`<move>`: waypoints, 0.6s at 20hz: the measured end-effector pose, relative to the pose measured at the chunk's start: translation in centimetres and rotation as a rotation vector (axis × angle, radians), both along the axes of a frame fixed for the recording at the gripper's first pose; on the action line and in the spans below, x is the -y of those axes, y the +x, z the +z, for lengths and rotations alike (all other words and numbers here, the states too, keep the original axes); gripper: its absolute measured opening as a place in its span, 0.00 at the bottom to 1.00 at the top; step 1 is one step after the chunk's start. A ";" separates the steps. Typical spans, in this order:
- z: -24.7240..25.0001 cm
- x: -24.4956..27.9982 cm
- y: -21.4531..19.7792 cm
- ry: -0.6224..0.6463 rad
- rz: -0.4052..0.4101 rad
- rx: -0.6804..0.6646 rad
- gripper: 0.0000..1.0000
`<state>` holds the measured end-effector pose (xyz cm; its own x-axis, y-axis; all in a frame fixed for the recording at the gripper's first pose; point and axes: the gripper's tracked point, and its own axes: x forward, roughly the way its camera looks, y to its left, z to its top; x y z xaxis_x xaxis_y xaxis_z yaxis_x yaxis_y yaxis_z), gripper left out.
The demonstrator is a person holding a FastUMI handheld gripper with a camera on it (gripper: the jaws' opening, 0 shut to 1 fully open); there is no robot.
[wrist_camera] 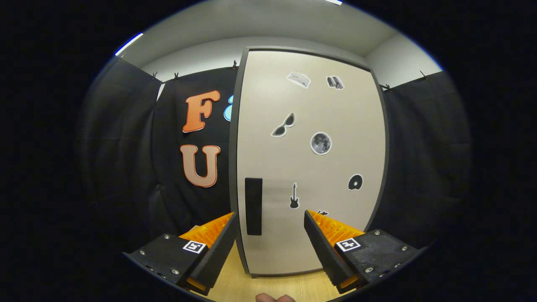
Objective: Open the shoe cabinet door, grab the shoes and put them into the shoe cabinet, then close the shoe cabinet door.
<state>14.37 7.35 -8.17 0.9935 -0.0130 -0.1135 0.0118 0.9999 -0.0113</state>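
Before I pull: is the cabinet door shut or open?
Shut: the door sits flush in its frame. The open gripper straddles the handle.

Wood floor (268, 289) w/ shoe cabinet (310, 167) upright.

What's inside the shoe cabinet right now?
Cannot tell: the cabinet door is shut and covers the inside. Only its front shows, with stickers and a dark handle. The open claw sits just before that handle.

The shoe cabinet (310, 159) stands on the tabletop (268, 285), its door handle (253, 206) just beyond the parted fingers (321, 245).
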 end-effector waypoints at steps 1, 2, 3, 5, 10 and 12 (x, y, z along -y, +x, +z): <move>0.6 0.5 -1.6 -0.001 -0.007 0.004 0.97; 1.3 0.9 -3.1 0.000 -0.010 0.009 0.97; 1.8 1.6 -4.5 -0.006 -0.018 0.011 0.97; 2.8 3.1 -7.0 -0.022 -0.035 0.015 0.97; 4.5 6.4 -12.0 -0.027 -0.061 0.034 0.97; 4.9 7.8 -13.2 -0.015 -0.067 0.047 0.97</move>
<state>1.19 -0.48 -3.23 0.9945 -0.0809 -0.0665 0.0794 0.9965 -0.0244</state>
